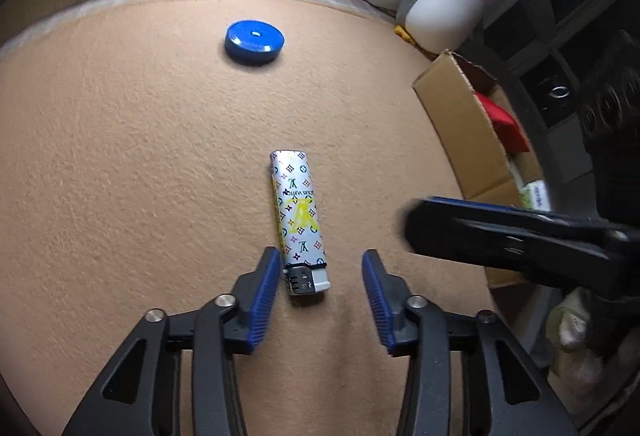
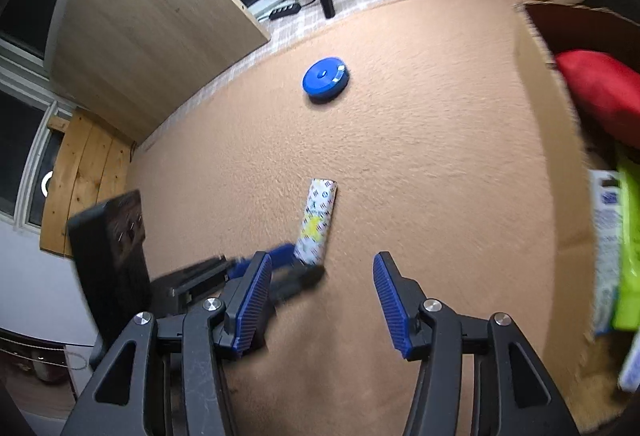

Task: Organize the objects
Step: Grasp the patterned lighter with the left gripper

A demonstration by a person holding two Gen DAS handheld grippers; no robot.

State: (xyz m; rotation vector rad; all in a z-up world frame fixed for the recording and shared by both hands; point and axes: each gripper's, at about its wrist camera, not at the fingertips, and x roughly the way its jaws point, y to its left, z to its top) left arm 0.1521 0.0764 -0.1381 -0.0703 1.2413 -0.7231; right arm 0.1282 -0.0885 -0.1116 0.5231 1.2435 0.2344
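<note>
My left claw (image 1: 320, 268) stood open astride the lighter (image 1: 298, 212), my right claw (image 2: 322, 288) open and empty nearby, the box (image 1: 460, 124) waiting.

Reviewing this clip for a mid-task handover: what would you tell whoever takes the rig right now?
Left gripper: open, metal end of the monogram-patterned silver lighter between its blue pads, not pressed.
Right gripper: open, empty, beside it.
Round blue tape measure: farther away on the peach carpet.
Cardboard box at right already holds a red item.
Left: lighter and tape measure probably go in the box.
</note>
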